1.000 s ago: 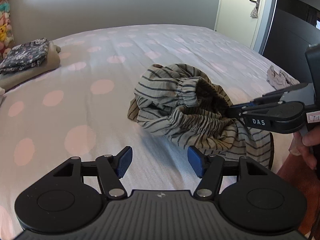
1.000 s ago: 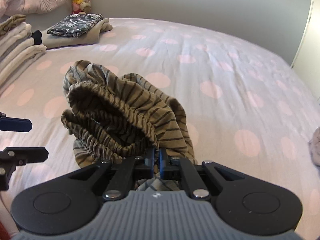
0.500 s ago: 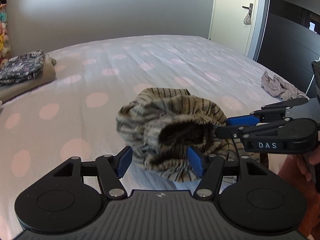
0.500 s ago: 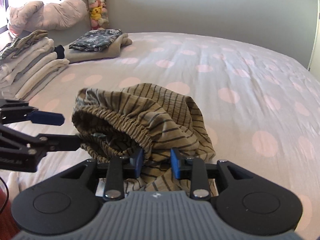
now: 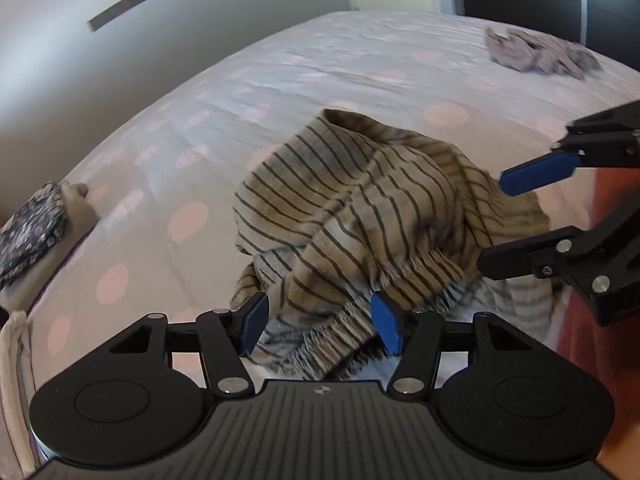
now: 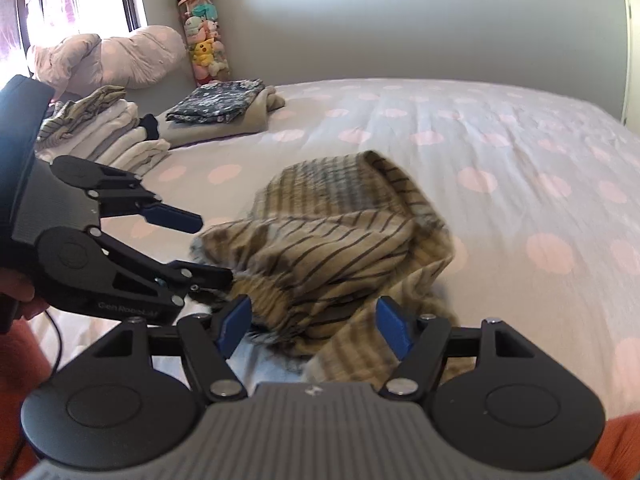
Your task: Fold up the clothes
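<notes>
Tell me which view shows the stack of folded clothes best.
The right wrist view: the stack of folded clothes shows several layers near the pillow. The left wrist view catches only a strip of it at the frame's lower left edge.

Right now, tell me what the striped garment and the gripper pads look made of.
Striped garment: soft, thin woven or knit fabric, matte; it crumples in folds and has a gathered elastic band. Right gripper pads: blue, smooth, probably rubber or plastic; the look leaves it open.
</notes>
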Available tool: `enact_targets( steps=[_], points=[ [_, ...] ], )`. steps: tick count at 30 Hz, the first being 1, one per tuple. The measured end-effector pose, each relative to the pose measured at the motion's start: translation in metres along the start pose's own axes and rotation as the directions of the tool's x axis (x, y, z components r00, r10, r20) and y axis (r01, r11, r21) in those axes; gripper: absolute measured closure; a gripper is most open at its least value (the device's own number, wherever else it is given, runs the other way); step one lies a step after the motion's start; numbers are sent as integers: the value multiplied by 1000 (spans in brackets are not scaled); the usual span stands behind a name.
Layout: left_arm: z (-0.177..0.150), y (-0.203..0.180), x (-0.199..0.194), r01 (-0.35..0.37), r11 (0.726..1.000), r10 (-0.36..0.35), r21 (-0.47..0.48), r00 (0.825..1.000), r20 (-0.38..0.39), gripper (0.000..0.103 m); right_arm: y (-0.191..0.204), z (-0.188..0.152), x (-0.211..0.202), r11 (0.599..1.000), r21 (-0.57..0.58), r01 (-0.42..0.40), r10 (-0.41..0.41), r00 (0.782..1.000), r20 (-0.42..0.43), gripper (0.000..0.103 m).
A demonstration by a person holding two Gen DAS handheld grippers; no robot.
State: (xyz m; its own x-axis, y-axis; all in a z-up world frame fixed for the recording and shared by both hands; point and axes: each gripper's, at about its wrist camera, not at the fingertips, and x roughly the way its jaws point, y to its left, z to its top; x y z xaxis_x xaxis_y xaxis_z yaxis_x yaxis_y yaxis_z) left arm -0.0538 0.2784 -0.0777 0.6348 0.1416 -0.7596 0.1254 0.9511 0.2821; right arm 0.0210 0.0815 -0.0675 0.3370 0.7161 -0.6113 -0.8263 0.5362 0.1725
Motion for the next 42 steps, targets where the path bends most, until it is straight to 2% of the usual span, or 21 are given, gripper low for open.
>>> enact_targets(
  steps=[3, 5, 7, 8, 9, 10, 11, 16, 18, 24, 26, 28, 29, 33, 35, 42],
  points=[
    [-5, -4, -1, 23, 995, -19, 96, 999, -43, 47, 9, -7, 7, 1000, -7, -11, 11, 999, -43, 29],
    [-8, -6, 2, -1, 988, 10, 153, 998, -59, 47, 15, -7, 13, 1000, -22, 5, -7, 998, -64, 29],
    [-11, -8, 9, -13, 983, 27, 183, 997, -72, 47, 16, -7, 19, 1000, 9, -12, 12, 997, -80, 29],
    [-13, -7, 12, -17, 983, 31, 181, 997, -77, 47, 16, -8, 23, 999, 27, -27, 29, 995, -93, 32],
    [-14, -7, 15, -21, 984, 36, 177, 996, -80, 49, 18, -9, 28, 999, 30, -30, 33, 993, -109, 42],
    [-15, -6, 18, -26, 985, 40, 169, 996, -77, 51, 20, -10, 33, 999, 31, -30, 34, 992, -124, 48],
    [-16, -5, 20, -31, 987, 43, 161, 996, -74, 58, 20, -11, 36, 998, 43, -39, 45, 990, -136, 55],
    [-15, 6, 16, -27, 993, 32, 114, 999, -44, 79, 19, -11, 50, 993, 106, -56, 72, 986, -152, 55],
    [-12, 13, 13, -21, 997, 24, 79, 999, -40, 92, 17, -12, 57, 986, 157, -50, 75, 985, -158, 54],
    [-3, 23, 4, -25, 999, 26, 32, 999, -29, 99, 15, -14, 81, 940, 342, -13, 73, 984, -164, 58],
    [1, 25, -1, -35, 999, 35, 20, 999, -17, 99, 16, -17, 90, 931, 365, 5, 74, 977, -202, 79],
    [6, 29, -7, -35, 999, 35, -3, 999, 2, 99, 16, -18, 92, 929, 369, 28, 51, 978, -204, 83],
    [9, 31, -12, -34, 999, 35, -13, 999, 13, 99, 15, -19, 91, 926, 375, 27, 50, 979, -196, 91],
    [21, 35, -28, -81, 997, 82, -15, 996, 32, 100, 10, -13, 70, 928, 371, 19, 36, 989, -142, 94],
    [25, 38, -35, -102, 995, 103, -22, 994, 39, 100, 11, -5, 50, 946, 323, 21, 11, 995, -98, 95],
    [51, 52, -71, -149, 985, 157, -89, 984, 88, 100, -12, 59, -10, 977, 208, 55, -63, 997, 35, 96]
  ],
)
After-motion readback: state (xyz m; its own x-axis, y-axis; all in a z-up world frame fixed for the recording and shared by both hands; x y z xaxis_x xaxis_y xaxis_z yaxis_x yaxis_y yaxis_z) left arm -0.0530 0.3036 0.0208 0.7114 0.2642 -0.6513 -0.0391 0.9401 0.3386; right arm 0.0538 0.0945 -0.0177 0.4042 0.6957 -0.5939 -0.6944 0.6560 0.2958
